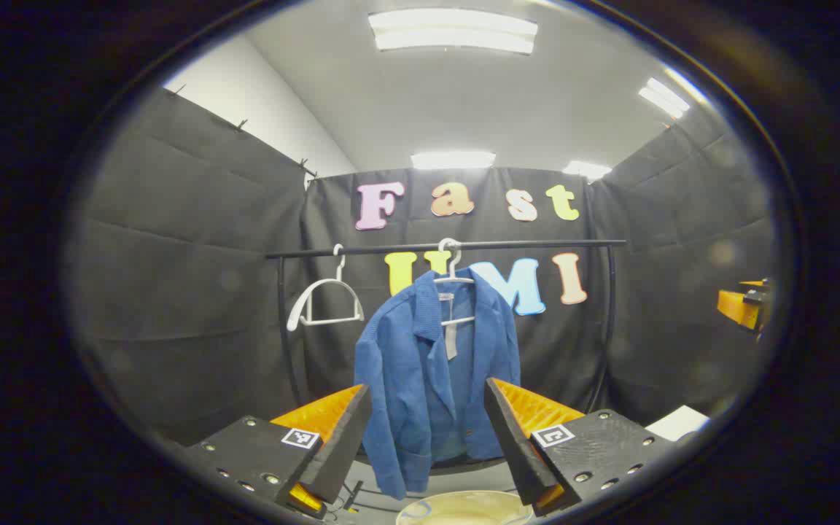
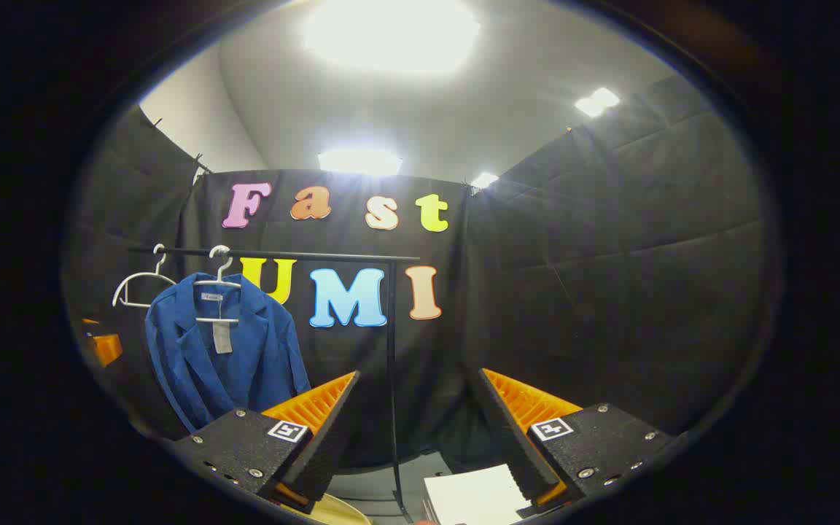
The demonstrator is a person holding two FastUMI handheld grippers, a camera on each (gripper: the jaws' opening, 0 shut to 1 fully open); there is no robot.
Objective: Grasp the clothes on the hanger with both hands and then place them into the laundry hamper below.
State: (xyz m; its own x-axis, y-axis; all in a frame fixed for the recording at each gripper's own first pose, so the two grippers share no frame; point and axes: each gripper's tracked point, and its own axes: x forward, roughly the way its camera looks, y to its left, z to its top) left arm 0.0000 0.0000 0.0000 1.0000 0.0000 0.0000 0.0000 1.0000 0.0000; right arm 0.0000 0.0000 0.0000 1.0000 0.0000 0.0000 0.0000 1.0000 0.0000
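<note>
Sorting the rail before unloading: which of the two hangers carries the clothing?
The hanger on the right in both views: a blue jacket hangs on it. The other hanger is bare.

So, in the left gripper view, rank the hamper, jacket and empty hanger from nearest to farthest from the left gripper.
1. Hamper: its rim just below the open left gripper.
2. Jacket: hanging straight ahead.
3. Empty hanger: up left on the rail.

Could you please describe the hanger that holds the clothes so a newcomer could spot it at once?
Find the black rail across the booth's back wall. Two white hangers hook over it; take the hanger nearer the rail's middle. It carries a blue jacket, while the neighbouring empty hanger hangs bare.
</note>
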